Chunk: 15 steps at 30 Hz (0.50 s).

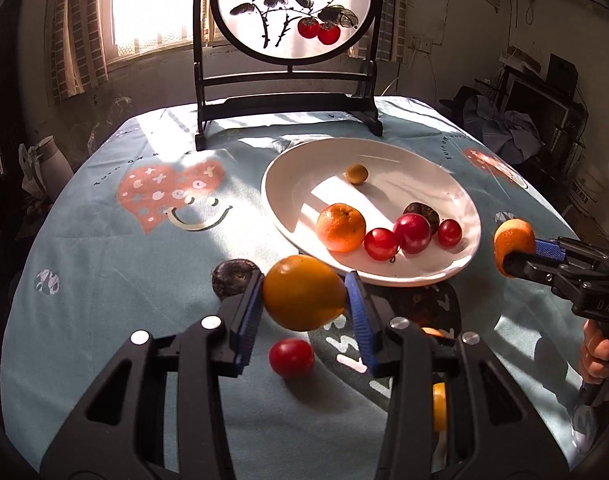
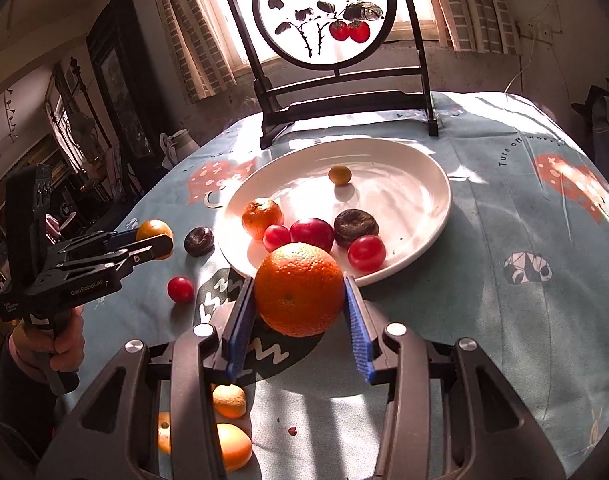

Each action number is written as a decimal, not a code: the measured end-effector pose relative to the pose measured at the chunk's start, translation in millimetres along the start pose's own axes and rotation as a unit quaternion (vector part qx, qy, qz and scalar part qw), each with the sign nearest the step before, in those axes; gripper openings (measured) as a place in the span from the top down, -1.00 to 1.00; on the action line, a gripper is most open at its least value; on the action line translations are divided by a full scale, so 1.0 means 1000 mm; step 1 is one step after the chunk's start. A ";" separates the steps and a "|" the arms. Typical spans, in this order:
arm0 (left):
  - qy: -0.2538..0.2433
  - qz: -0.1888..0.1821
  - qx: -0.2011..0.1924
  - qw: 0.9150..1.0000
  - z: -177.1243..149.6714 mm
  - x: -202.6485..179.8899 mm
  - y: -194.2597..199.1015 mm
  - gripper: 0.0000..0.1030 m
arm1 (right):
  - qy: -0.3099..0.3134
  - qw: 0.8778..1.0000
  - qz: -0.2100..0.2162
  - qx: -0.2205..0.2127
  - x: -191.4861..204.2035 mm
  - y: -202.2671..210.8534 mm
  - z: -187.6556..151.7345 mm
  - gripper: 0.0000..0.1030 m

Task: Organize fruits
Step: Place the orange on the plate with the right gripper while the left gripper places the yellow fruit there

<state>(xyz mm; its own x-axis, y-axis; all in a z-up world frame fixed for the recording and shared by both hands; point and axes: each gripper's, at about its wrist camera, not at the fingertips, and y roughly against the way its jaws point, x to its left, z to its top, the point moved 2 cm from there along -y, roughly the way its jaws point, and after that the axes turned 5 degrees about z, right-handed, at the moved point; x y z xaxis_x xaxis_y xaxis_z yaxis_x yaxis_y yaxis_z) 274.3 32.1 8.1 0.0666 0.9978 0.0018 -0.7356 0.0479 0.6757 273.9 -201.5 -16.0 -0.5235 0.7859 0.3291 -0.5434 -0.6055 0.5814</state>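
My left gripper (image 1: 304, 300) is shut on a smooth yellow-orange fruit (image 1: 302, 298), held just short of the white plate (image 1: 304, 160). It also shows in the right wrist view (image 2: 154, 240). My right gripper (image 2: 300, 304) is shut on a large orange (image 2: 299, 289), held in front of the plate (image 2: 424, 184); it shows in the left wrist view (image 1: 514, 246). The plate holds a mandarin (image 1: 340, 227), three red fruits (image 1: 411, 233), a dark fruit (image 2: 355, 223) and a small yellow fruit (image 1: 356, 173).
A red fruit (image 1: 291, 358) and a dark fruit (image 1: 230, 278) lie on the blue tablecloth left of the plate. Several orange fruits (image 2: 228, 400) lie near the front edge. A framed round screen on a dark stand (image 1: 288, 112) stands behind the plate.
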 end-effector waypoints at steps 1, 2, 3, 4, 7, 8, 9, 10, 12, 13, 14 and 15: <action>-0.004 -0.005 -0.001 1.000 0.008 -0.005 -0.004 0.19 | 0.001 1.000 -0.008 -0.004 -0.002 -0.002 0.006 0.15; -0.009 -0.007 -0.002 1.000 0.017 -0.011 -0.009 0.19 | 0.003 1.000 -0.017 -0.008 -0.005 -0.006 0.012 0.15; -0.015 -0.003 -0.005 1.000 0.025 -0.016 -0.014 0.19 | 0.004 1.000 -0.025 -0.011 -0.008 -0.010 0.018 0.15; -0.023 0.002 -0.006 1.000 0.033 -0.022 -0.022 0.19 | 0.003 0.999 -0.032 -0.013 -0.012 -0.015 0.024 0.15; -0.035 0.012 0.005 0.999 0.056 -0.034 -0.049 0.19 | -0.002 0.999 -0.047 -0.011 -0.026 -0.034 0.040 0.15; -0.035 0.015 0.010 0.999 0.062 -0.036 -0.059 0.19 | -0.003 0.999 -0.051 -0.009 -0.031 -0.041 0.044 0.16; -0.033 0.016 0.016 0.999 0.068 -0.036 -0.068 0.19 | -0.003 0.998 -0.055 -0.007 -0.036 -0.047 0.047 0.16; -0.030 0.016 0.023 0.999 0.073 -0.036 -0.077 0.19 | -0.004 0.998 -0.056 -0.005 -0.041 -0.053 0.050 0.16; -0.027 0.016 0.033 0.999 0.082 -0.036 -0.091 0.19 | -0.012 0.999 -0.051 0.005 -0.049 -0.063 0.054 0.16; -0.026 0.018 0.037 0.999 0.086 -0.036 -0.098 0.19 | -0.016 0.999 -0.046 0.009 -0.052 -0.067 0.056 0.16; -0.027 0.023 0.042 0.998 0.089 -0.037 -0.104 0.19 | -0.014 0.999 -0.046 0.011 -0.053 -0.071 0.057 0.16; -0.029 0.025 0.047 0.998 0.092 -0.038 -0.109 0.18 | -0.010 0.999 -0.050 0.013 -0.053 -0.074 0.059 0.14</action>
<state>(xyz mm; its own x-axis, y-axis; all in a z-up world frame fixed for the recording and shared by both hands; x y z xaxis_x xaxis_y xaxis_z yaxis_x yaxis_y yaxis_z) 414.2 -15.8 1.9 0.0721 0.9943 0.0789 -0.6731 -0.0099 0.7395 380.5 -191.0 -33.1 -0.4546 0.8448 0.2823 -0.5750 -0.5204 0.6313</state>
